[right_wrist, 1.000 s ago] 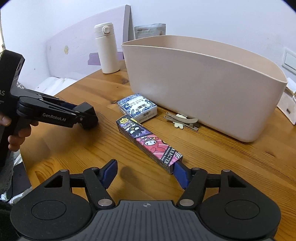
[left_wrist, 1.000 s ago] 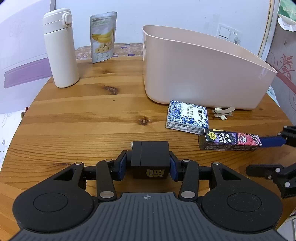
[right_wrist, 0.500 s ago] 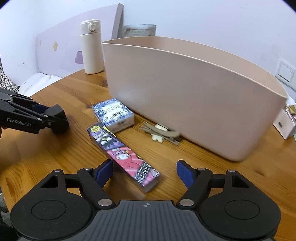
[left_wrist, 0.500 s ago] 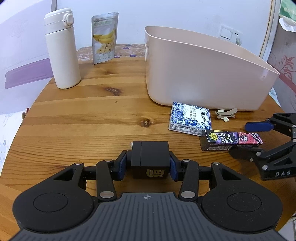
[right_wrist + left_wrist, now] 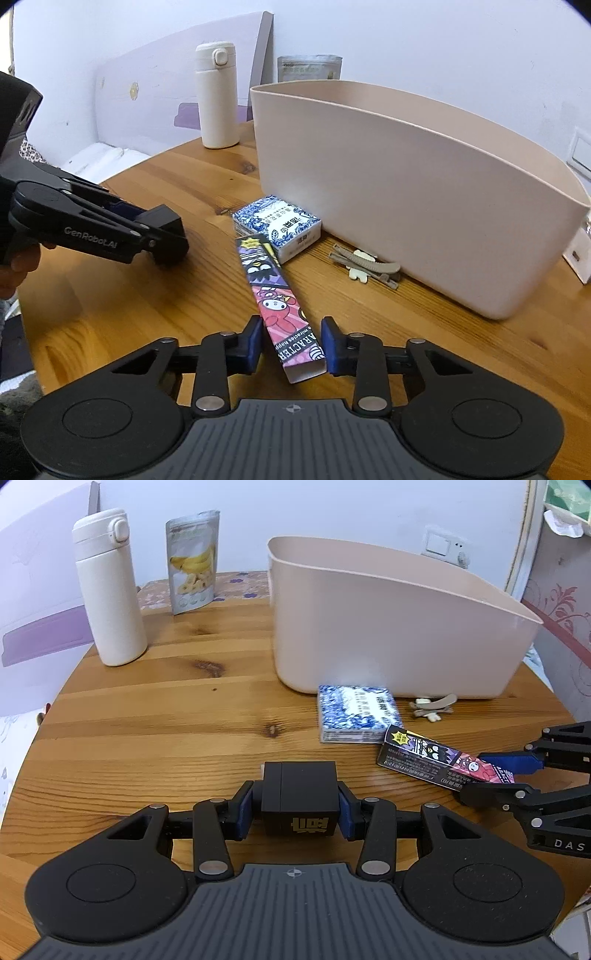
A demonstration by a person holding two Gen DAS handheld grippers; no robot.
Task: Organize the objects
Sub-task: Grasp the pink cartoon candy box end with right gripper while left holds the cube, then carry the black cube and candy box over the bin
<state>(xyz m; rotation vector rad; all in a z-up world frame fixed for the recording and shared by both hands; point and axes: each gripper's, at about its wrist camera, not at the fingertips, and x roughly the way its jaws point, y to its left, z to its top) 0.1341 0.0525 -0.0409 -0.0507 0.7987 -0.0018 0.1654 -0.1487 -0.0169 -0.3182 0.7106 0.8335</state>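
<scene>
My left gripper [image 5: 295,814] is shut on a black cube box [image 5: 299,797], held just above the round wooden table [image 5: 184,716]; it also shows in the right wrist view [image 5: 166,236]. My right gripper [image 5: 291,343] has closed around the near end of a long cartoon-printed box [image 5: 275,295], its pads touching both sides; the box [image 5: 439,760] lies on the table. A blue-and-white patterned box [image 5: 277,229] lies beside a large beige tub [image 5: 406,177], which stands behind it.
Beige hair clips [image 5: 364,264] lie against the tub's base. A white thermos [image 5: 107,587] and a banana-chip pouch [image 5: 192,572] stand at the table's far left. A wall and socket are behind the tub.
My right gripper has swung round onto the near end of the cartoon box and closed on it. The box has turned on the table. My left gripper still holds the black cube.
</scene>
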